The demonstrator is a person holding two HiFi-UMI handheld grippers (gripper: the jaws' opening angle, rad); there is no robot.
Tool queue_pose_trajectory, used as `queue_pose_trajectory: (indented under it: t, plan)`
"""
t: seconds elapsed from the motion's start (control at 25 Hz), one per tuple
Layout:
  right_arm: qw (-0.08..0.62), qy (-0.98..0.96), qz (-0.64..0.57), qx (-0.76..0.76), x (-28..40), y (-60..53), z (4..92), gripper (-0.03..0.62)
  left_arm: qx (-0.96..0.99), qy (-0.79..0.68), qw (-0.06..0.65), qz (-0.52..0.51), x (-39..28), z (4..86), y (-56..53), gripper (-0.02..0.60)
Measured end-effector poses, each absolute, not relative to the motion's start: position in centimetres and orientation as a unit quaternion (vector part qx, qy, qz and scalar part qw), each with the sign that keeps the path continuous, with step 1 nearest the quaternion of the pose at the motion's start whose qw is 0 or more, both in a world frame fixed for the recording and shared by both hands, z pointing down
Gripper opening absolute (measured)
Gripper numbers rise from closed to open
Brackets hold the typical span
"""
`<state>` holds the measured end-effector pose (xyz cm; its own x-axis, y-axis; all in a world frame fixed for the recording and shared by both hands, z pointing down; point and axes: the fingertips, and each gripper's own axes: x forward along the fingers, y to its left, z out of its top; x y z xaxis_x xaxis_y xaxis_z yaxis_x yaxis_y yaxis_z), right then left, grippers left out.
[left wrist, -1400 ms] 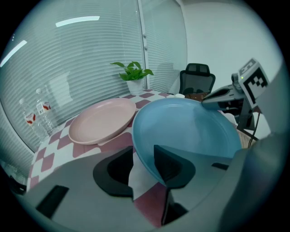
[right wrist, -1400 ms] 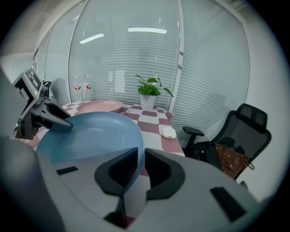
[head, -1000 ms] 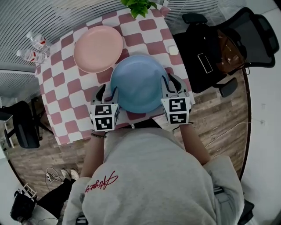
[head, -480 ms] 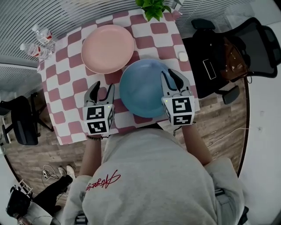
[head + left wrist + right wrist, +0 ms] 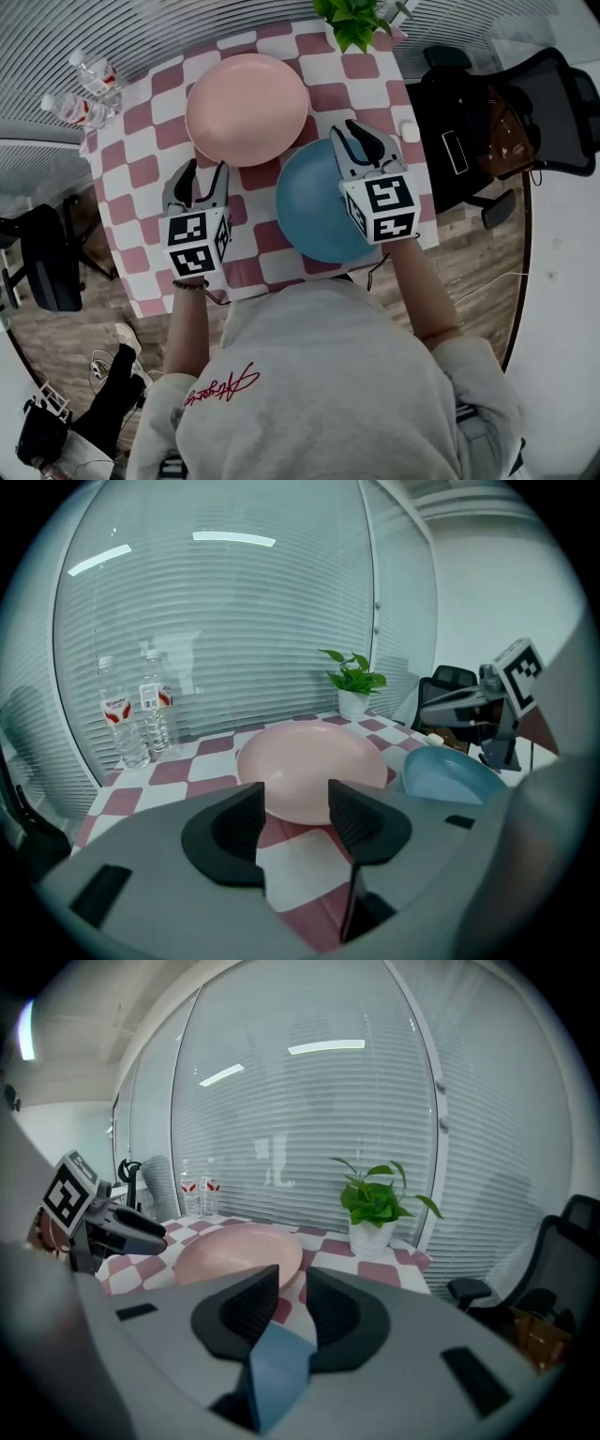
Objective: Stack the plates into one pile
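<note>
**A:** Step in hand?

**B:** Moving the blue plate [image 5: 314, 211] to the pile. The right gripper [image 5: 292, 1283] is clamped on its rim, and the blue edge shows as a wedge pinched between the pads. The grip sits on the plate's far-right rim, so most of the plate lies on the person's side of the jaws.

**A:** Left gripper?

**B:** The left gripper [image 5: 295, 803] has its jaws well apart with nothing between them, only the checked tablecloth [image 5: 141, 178] below. It hovers over the near-left part of the table.

**A:** Is the blue plate off the cloth?

**B:** Cannot tell for certain. In the left gripper view it looks tilted, with the gripped side higher. That is a judgement only.

**A:** Target?

**B:** The pink plate [image 5: 247, 108] lies flat on the cloth, farther off and to the left of the blue one. The two rims are just beside each other. Blue is not over pink yet.

**A:** What does the next move call for?

**B:** My reading:
- Raise the blue plate clear of the pink rim.
- Take it left and away until it is centred over the pink plate.
- Level it, set it down, then open the jaws.

With a one-sided grip the plate may droop or slip. The free left gripper could steady the opposite rim.

**A:** Anything beyond?

**B:** A potted plant [image 5: 354, 21] stands at the far edge and two water bottles [image 5: 80, 94] at the far-left corner. Both look well apart from the path.
</note>
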<state>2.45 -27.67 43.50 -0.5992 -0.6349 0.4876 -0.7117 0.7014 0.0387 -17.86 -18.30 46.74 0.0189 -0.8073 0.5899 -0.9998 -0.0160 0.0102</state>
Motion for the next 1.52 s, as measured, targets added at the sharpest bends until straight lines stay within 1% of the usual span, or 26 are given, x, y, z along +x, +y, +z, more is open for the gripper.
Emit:
queue_pose_trajectory:
  t: [0.2,0.36,0.64,0.76,0.92,1.08,1.2,1.4,1.52]
  plan:
    - [0.269,-0.897,0.061,0.346,-0.5,-29.9,44.8,0.084,0.683,-0.66,0.209,0.232,-19.4,47.1,-20.6,0.212]
    - [0.281,-0.9,0.088,0.32,-2.4,-31.6,46.3,0.114,0.681,-0.661,0.208,0.237,-20.5,47.8,-21.8,0.212]
    - [0.325,-0.89,0.098,0.303,-3.7,-34.2,48.4,0.117,0.675,-0.662,0.228,0.232,-22.4,49.3,-23.2,0.212]
    - [0.338,-0.887,0.121,0.291,-4.1,-34.8,49.4,0.117,0.671,-0.664,0.222,0.244,-22.8,49.8,-23.7,0.212]
    - [0.356,-0.88,0.124,0.288,-4.3,-35.2,50.5,0.117,0.665,-0.665,0.243,0.238,-23.0,50.8,-24.1,0.212]
    - [0.382,-0.873,0.097,0.287,-4.5,-34.9,51.4,0.117,0.651,-0.673,0.268,0.227,-23.7,51.5,-24.0,0.212]
    - [0.386,-0.87,0.09,0.292,-4.6,-35.0,51.7,0.117,0.645,-0.672,0.277,0.237,-23.9,52.2,-24.1,0.212]
    - [0.383,-0.868,0.125,0.292,-4.8,-35.3,52.2,0.117,0.641,-0.663,0.302,0.241,-24.0,53.4,-24.1,0.212]
    - [0.388,-0.864,0.148,0.285,-4.9,-35.3,52.5,0.117,0.645,-0.659,0.305,0.239,-23.9,53.6,-24.3,0.211]
